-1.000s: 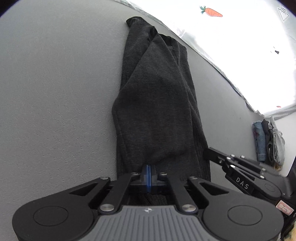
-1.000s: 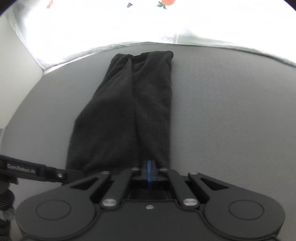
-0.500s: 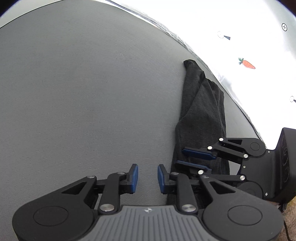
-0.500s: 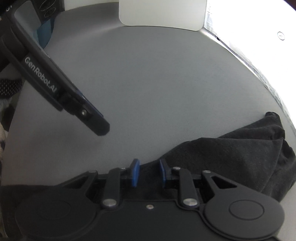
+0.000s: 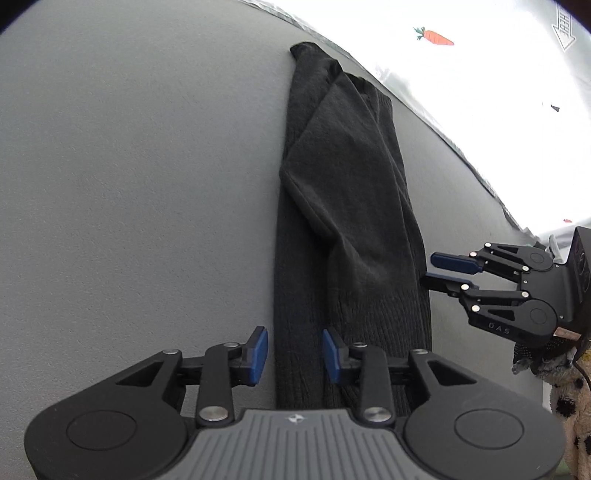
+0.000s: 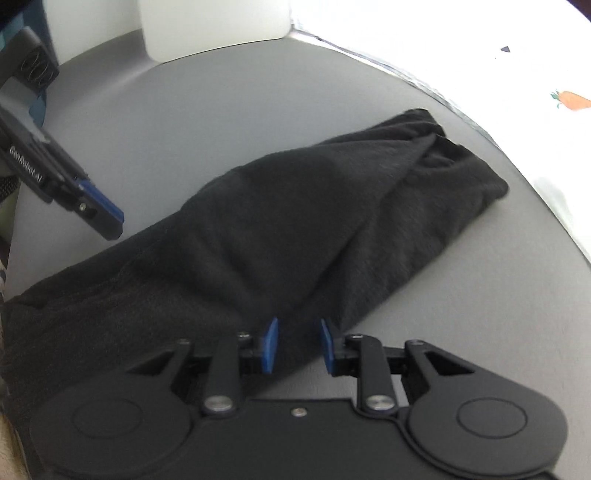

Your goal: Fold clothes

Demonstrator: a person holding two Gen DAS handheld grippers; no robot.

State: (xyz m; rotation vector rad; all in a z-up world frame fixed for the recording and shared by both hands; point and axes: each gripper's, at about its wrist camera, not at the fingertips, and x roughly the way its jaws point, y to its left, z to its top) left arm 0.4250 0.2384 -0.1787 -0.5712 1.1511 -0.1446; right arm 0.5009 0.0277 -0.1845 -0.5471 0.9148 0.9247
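A dark charcoal garment point(image 5: 343, 206) lies folded into a long narrow strip on the grey table point(image 5: 129, 184); it also shows in the right wrist view point(image 6: 280, 229). My left gripper point(image 5: 294, 354) is open, its blue pads either side of the strip's near left edge, empty. My right gripper point(image 6: 298, 345) is open over the garment's near long edge, empty. It also shows in the left wrist view point(image 5: 443, 271), just right of the strip. The left gripper's fingertips point(image 6: 101, 214) show at the left in the right wrist view.
A white cloth with carrot prints point(image 5: 480, 74) covers the area beyond the table's far edge. A white box point(image 6: 214, 26) stands at the table's far end. A spotted soft item point(image 5: 569, 398) lies at the right edge.
Both grippers were shut on the garment's near end one second ago and have let go. Both are now open, the left back over the strip's end, the right beside its edge.
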